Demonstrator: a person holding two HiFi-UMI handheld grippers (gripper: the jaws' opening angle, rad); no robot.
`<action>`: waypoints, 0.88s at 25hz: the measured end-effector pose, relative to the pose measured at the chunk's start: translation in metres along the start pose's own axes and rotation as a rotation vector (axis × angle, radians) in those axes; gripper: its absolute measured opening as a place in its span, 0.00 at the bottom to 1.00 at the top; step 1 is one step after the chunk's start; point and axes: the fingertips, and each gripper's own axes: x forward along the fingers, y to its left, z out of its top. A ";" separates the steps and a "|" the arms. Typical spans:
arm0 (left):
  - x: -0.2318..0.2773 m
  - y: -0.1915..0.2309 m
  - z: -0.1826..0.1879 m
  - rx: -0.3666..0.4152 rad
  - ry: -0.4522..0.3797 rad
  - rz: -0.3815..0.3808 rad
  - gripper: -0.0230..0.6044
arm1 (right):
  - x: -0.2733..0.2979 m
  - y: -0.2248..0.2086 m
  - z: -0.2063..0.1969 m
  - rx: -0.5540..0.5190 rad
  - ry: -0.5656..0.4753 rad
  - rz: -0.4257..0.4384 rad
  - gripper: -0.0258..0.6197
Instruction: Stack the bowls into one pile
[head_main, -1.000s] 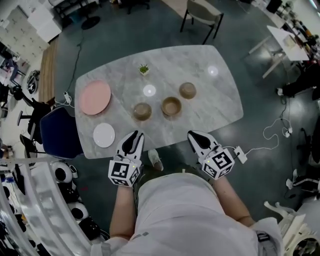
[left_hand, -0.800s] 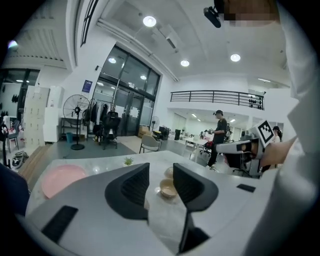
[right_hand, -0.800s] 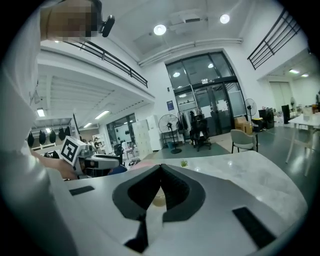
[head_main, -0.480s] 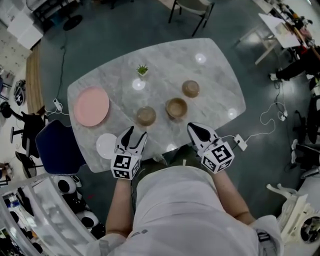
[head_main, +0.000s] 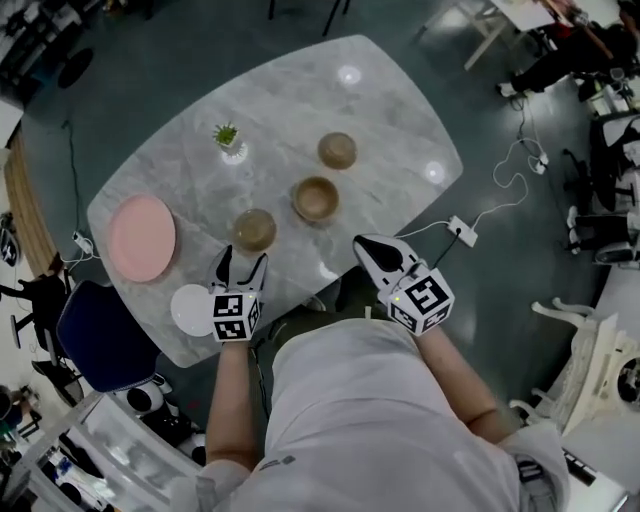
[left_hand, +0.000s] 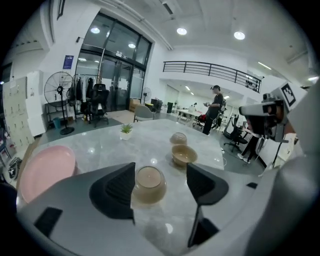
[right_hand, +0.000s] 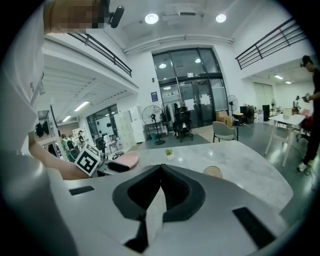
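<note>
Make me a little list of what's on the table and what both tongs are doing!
table: grey marble
bowls: near bowl, middle bowl, far bowl, all apart
plates: pink plate, white plate
plant: small potted plant
left tongs: open, jaws just been opening, nothing gripped, near bowl right ahead
right tongs: shut, empty

Marble table (head_main: 385, 125), near bowl (head_main: 254, 229), middle bowl (head_main: 316, 198), far bowl (head_main: 337, 150) lined up toward 1 o'clock, left gripper (head_main: 240, 265) at near bowl's 6 o'clock, jaws just opening, bowl beyond their tips, right gripper (head_main: 363, 244) closed at middle bowl's 5 o'clock
</note>
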 end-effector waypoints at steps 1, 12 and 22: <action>0.008 0.002 -0.004 0.012 0.019 0.000 0.54 | -0.002 -0.005 -0.003 0.011 0.005 -0.014 0.05; 0.068 0.019 -0.053 0.102 0.202 -0.006 0.61 | -0.028 -0.048 -0.039 0.151 0.031 -0.166 0.05; 0.100 0.029 -0.071 0.134 0.286 -0.025 0.63 | -0.059 -0.060 -0.054 0.231 0.031 -0.291 0.05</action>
